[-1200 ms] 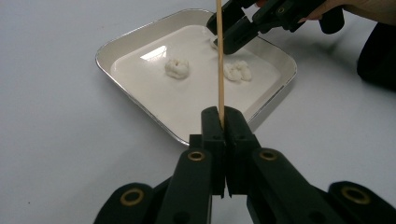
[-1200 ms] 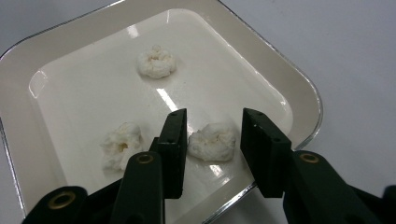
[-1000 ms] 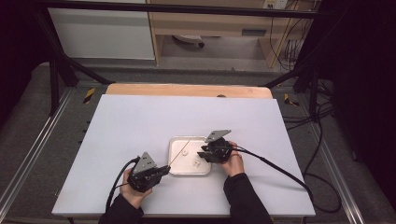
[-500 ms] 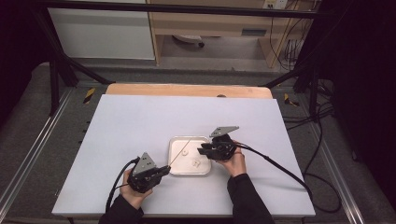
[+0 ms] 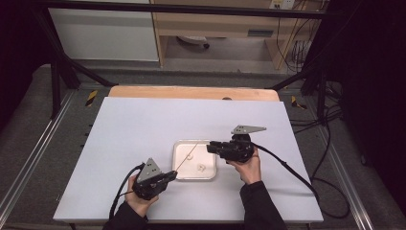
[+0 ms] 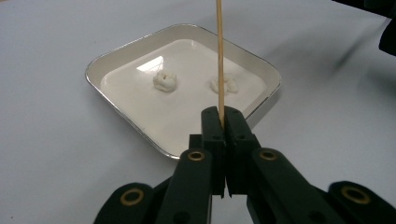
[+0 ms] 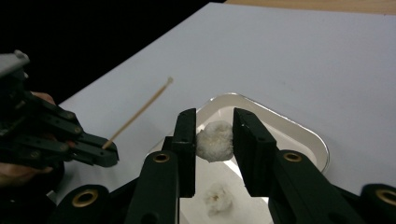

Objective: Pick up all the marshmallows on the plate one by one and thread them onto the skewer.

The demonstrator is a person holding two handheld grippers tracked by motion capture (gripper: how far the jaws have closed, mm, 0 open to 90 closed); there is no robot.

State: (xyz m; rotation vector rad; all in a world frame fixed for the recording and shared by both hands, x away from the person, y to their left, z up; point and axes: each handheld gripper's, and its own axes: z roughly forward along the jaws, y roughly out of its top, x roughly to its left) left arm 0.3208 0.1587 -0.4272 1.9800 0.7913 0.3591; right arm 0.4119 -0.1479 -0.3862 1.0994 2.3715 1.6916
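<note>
A white square tray [image 5: 178, 173] lies at the table's middle. My left gripper [image 5: 173, 175] is by the tray's near left corner, shut on a thin wooden skewer [image 5: 185, 160] that slants up over the tray. In the left gripper view the skewer [image 6: 219, 56] rises from the shut jaws [image 6: 223, 116], and two white puffs [image 6: 165, 80] [image 6: 229, 85] lie in the tray [image 6: 112, 63]. My right gripper [image 5: 210, 147] hovers over the tray's right side. Its jaws [image 7: 215, 122] are shut on a third white puff [image 7: 214, 141], held above the tray [image 7: 303, 135] and another puff [image 7: 218, 198].
The white tabletop [image 5: 143, 124] stretches wide around the tray. A wooden strip [image 5: 191, 92] runs along its far edge. Cables trail from both grippers, the right one [image 5: 292, 170] toward the table's right edge. Dark frame rails stand at both sides.
My right gripper has lifted up off the tray and drifted a little right with the puff between its jaws. The left gripper and skewer have stayed put.
</note>
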